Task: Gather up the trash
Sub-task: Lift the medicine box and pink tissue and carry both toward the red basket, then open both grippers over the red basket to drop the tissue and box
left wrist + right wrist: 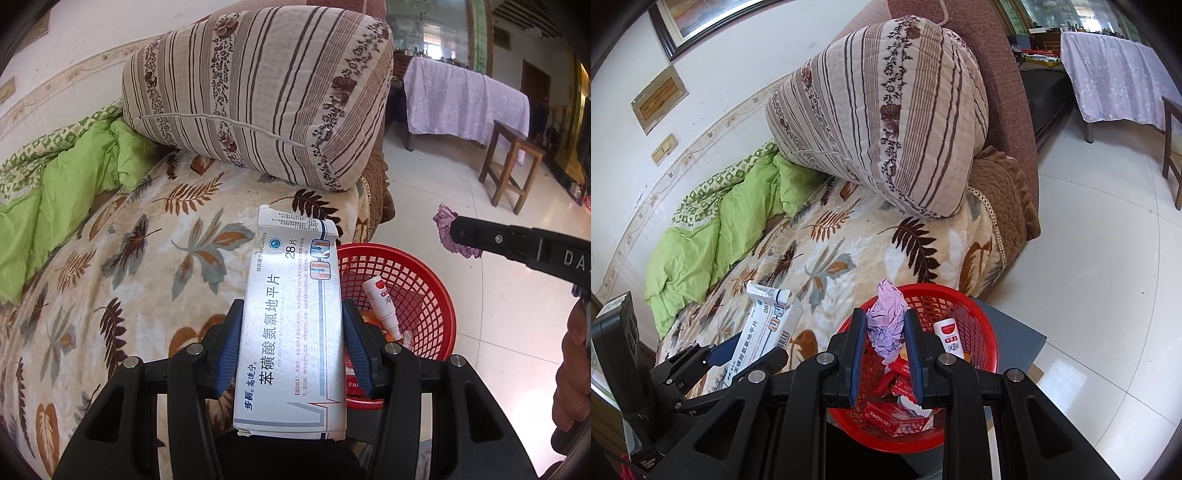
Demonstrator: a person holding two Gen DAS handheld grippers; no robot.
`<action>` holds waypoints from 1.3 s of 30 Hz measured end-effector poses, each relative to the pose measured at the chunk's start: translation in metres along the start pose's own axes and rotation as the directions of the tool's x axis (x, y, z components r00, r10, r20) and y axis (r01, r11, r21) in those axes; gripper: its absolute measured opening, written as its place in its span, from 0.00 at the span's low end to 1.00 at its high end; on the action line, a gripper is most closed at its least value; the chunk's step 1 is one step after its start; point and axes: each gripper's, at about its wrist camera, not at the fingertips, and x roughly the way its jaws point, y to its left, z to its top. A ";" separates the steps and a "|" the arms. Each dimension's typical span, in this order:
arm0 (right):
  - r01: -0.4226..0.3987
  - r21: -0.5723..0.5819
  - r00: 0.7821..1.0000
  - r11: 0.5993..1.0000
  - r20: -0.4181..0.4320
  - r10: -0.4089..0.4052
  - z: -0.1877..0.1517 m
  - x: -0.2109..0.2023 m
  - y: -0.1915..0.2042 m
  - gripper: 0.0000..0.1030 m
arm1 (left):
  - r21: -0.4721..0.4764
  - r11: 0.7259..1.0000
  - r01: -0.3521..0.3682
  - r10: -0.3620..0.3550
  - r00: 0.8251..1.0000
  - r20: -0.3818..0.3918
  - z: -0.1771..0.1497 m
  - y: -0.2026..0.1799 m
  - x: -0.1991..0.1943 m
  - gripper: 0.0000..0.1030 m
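Trash in both grippers, both near the round red plastic mesh basket point(982, 328) that stands on a grey flat surface beside the bed. Left gripper point(291, 345) is clamped across the width of a long white cardboard medicine box with blue print point(291, 328), blue pads pressing its two long edges; box sticks out forward past the fingers, its open flap end over the leaf-patterned cream blanket point(147, 258), so it looks carried toward the basket, not yet over it. Right gripper point(886, 345) is closed tight on a crumpled lilac paper wad point(886, 321), wad bulging above the fingertips, hanging right over the basket's near rim; likely positioned for a drop. Already in the basket: a small white bottle with red label point(947, 332) leaning against the mesh wall, plus red cigarette packs point(897, 417) and scraps at the bottom. Striped quilted bolster point(258, 96) and green bedding point(74, 192) sit further back on the bed, not part of the job. Judgement: releasing the wad comes next; box needs shifting right over the rim first, else it may land on the blanket or catch the rim because of its length.
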 end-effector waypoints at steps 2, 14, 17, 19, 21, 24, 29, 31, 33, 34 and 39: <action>0.001 0.005 1.000 1.000 -0.002 -0.001 0.000 0.001 -0.003 0.21 | 0.001 1.000 0.001 -0.001 1.000 -0.009 0.000 0.000 0.004 0.49; -0.009 0.028 1.000 1.000 -0.027 0.009 -0.004 0.013 -0.012 0.21 | 0.012 1.000 -0.002 0.002 0.999 -0.051 -0.001 -0.007 0.023 0.49; -0.013 0.031 1.000 0.999 -0.027 0.013 -0.003 0.016 -0.013 0.21 | 0.009 1.000 0.001 -0.001 0.998 -0.060 -0.001 -0.007 0.026 0.49; -0.014 0.032 1.000 0.999 -0.027 0.015 -0.003 0.018 -0.013 0.22 | 0.010 1.000 0.002 -0.002 0.998 -0.065 -0.001 -0.008 0.028 0.49; -0.016 0.034 0.999 0.999 -0.028 0.016 -0.002 0.020 -0.014 0.22 | 0.013 1.000 0.003 -0.002 0.998 -0.069 0.000 -0.009 0.030 0.49; -0.014 0.035 1.000 0.999 -0.027 0.015 -0.002 0.021 -0.014 0.22 | 0.017 1.000 0.004 -0.003 0.997 -0.073 0.000 -0.012 0.032 0.49; -0.016 0.037 0.999 0.999 -0.029 0.017 -0.002 0.024 -0.016 0.22 | 0.025 1.000 0.005 -0.003 0.997 -0.079 0.002 -0.016 0.036 0.49; -0.015 0.038 0.999 0.999 -0.029 0.016 -0.002 0.024 -0.017 0.22 | 0.026 1.000 0.007 -0.004 0.997 -0.082 0.002 -0.017 0.038 0.49; -0.016 0.041 0.999 0.999 -0.029 0.017 -0.002 0.026 -0.019 0.22 | 0.028 1.000 0.006 -0.004 0.996 -0.084 0.002 -0.019 0.039 0.49; -0.015 0.042 0.999 0.999 -0.029 0.016 -0.002 0.027 -0.020 0.22 | 0.030 1.000 0.007 -0.004 0.996 -0.086 0.003 -0.019 0.040 0.49; -0.009 0.046 0.999 0.999 -0.032 0.010 -0.001 0.031 -0.024 0.22 | 0.031 0.999 0.007 -0.004 0.996 -0.092 0.003 -0.021 0.043 0.49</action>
